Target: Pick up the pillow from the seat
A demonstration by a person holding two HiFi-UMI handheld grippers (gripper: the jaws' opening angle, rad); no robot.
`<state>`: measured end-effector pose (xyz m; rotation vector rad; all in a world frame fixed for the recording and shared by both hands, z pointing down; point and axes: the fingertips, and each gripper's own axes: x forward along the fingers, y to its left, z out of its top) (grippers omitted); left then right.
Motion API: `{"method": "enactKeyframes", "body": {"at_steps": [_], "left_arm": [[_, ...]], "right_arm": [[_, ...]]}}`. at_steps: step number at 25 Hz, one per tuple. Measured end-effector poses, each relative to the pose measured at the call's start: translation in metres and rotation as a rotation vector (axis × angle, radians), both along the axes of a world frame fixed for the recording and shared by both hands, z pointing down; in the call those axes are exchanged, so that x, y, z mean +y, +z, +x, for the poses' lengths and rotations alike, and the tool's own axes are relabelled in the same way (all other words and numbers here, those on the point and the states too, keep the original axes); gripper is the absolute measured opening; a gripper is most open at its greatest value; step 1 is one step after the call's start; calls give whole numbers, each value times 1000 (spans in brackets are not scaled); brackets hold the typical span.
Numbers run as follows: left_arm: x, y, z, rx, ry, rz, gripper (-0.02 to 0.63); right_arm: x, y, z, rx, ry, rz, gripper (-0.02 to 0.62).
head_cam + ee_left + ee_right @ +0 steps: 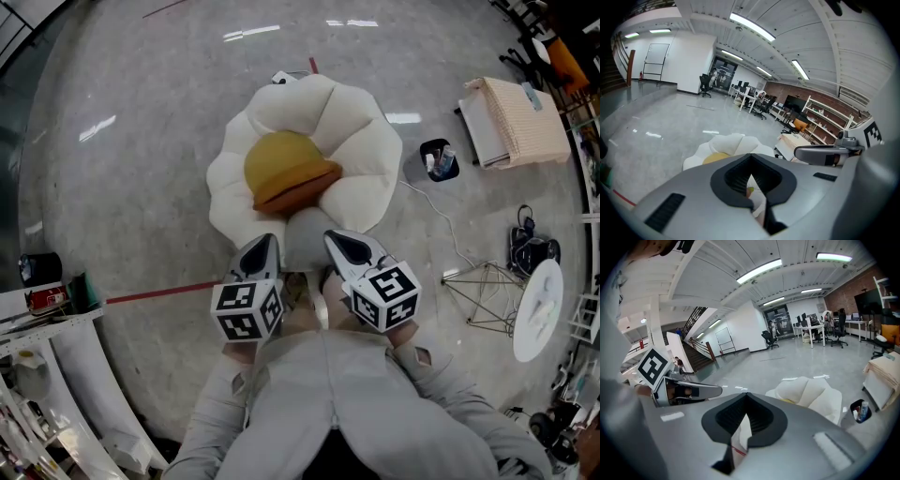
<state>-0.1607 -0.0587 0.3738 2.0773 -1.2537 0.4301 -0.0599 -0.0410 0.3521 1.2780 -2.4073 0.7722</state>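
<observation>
A mustard-yellow pillow (286, 169) with an orange-brown underside lies in the middle of a white flower-shaped seat (366, 141) on the grey floor. My left gripper (263, 246) and right gripper (343, 242) hover side by side just short of the seat's near edge. Both point at it, both are shut and empty, and neither touches the pillow. In the left gripper view the shut jaws (751, 159) cover the seat's (736, 140) lower part, and a strip of pillow (715, 158) shows above them. In the right gripper view the jaws (746, 397) are together and the seat (806, 390) sits to the right.
A beige woven box (516, 117) and a black cup of small items (439, 159) stand right of the seat, with a cable running from it. A wire stand (483, 291) and white round table (539, 309) are at right. Shelving (56, 319) and red floor tape (159, 293) are at left.
</observation>
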Motion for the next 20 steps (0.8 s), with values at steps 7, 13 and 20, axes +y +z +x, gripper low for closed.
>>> {"method": "enactKeyframes", "body": {"at_steps": [7, 13, 20], "left_arm": [[-18, 17, 21, -25, -12, -35, 5], [-43, 46, 33, -52, -52, -88, 5], [-82, 98, 46, -92, -49, -143, 5]], "right_arm": [[-21, 17, 21, 3, -17, -27, -2], [-47, 39, 31, 4, -83, -64, -2], [-83, 82, 43, -14, -110, -130, -2]]}}
